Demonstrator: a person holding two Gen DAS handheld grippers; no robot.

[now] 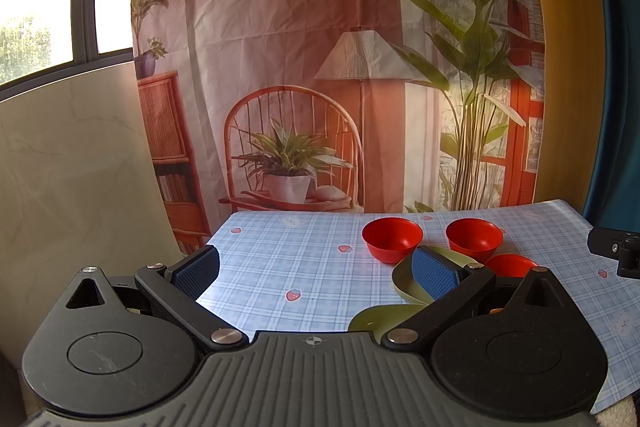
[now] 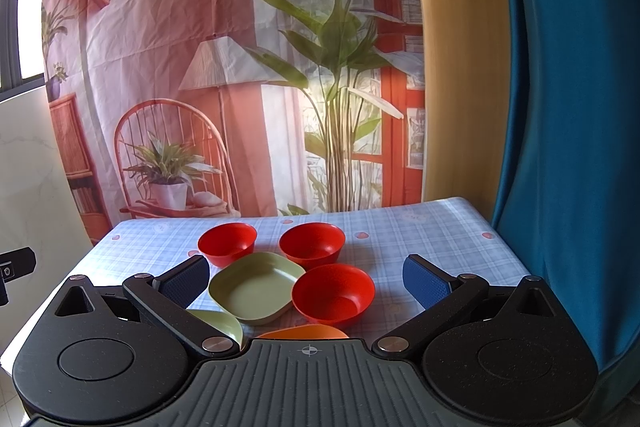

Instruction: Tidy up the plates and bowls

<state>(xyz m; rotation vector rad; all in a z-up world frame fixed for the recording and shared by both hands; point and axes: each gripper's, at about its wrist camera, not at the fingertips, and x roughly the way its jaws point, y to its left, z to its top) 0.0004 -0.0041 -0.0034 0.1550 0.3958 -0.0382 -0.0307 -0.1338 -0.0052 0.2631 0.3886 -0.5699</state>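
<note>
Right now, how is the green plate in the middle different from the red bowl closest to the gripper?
The green plate is squarish with rounded corners; the nearest red bowl is round. The plate is shallow with a flat bottom, and the bowl is deeper with sloping sides. Both sit upright and empty, side by side on the checked tablecloth.

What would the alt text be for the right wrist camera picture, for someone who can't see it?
An open gripper hangs over a blue checked table holding three red bowls and a square green plate. A second green plate and an orange dish peek out at the gripper's base; a printed room backdrop hangs behind.
</note>
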